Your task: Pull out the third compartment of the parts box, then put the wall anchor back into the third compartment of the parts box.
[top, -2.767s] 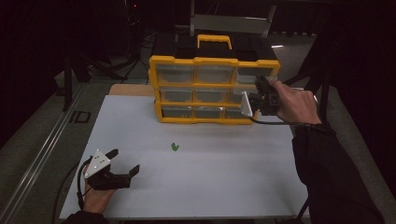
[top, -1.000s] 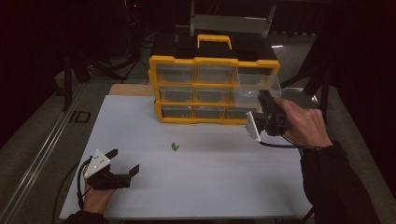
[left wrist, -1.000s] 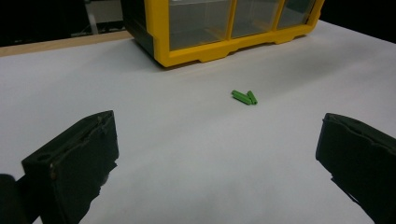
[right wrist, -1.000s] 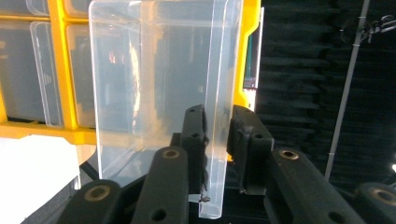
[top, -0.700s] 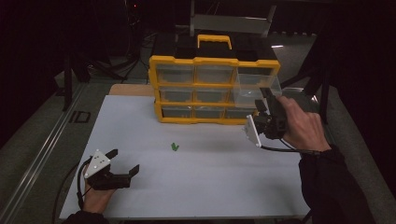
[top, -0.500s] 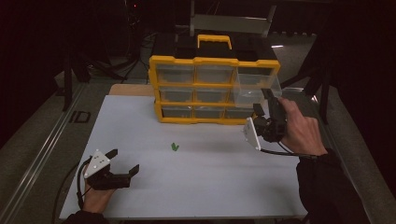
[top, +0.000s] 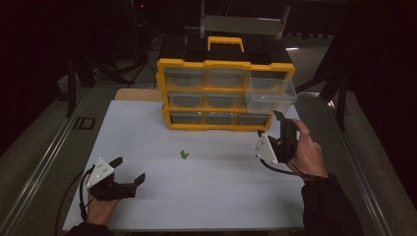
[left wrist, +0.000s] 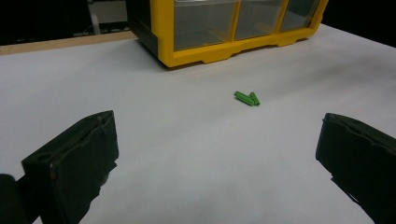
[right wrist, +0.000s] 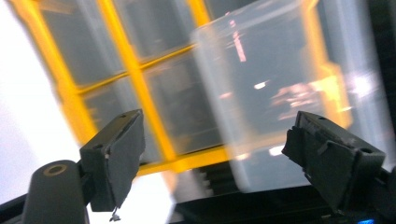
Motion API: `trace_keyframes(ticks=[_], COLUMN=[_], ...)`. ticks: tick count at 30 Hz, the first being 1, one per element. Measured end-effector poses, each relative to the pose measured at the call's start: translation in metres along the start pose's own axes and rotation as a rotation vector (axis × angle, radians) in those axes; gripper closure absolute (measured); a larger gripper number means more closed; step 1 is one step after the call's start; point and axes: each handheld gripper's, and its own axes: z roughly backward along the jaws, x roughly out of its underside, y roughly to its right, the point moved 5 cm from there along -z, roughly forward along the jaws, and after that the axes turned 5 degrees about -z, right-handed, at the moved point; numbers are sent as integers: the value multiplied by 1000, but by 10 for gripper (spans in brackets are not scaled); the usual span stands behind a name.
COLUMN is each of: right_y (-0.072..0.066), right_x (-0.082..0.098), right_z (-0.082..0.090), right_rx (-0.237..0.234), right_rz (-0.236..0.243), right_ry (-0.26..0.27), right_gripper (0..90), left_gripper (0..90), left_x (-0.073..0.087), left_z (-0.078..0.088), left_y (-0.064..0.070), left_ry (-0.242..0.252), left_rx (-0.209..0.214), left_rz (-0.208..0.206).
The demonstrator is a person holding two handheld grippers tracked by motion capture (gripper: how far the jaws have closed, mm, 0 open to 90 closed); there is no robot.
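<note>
1. Right now the clear drawer [top: 270, 96] sticks out from the top right slot of the yellow box of drawers [top: 223, 93]. It is pulled out toward the person and nothing holds it.
2. Just below and in front of the drawer is the right claw [top: 282, 129], held in the person's right hand [top: 307, 152]. Its two black jaws have just been opening and stand wide apart, with nothing between them. In the right gripper view the drawer [right wrist: 280, 88] looks blurry past the jaws.
3. The box of drawers stands at the far side of the white tabletop [top: 221, 187]. It has a yellow handle [top: 225, 42] on top.
4. A small green thing [top: 184, 155] lies on the tabletop in front of the box, well apart from both claws. In the left gripper view it [left wrist: 247, 98] looks like two short green sticks lying close together.
5. The left claw [top: 129, 171] rests near the front left of the tabletop. Its jaws are wide apart and hold nothing.
</note>
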Motion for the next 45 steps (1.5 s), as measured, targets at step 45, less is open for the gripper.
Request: trace_keyframes(ticks=[45], right_y=[-67], right_x=[83], right_z=[13], right_rx=[-443], right_rz=[-1027], right_ry=[112], right_gripper=[146], left_gripper=[10], left_x=[-21], left_z=[-8], left_y=[5], left_ry=[-40], left_rx=[-12], left_rz=[8])
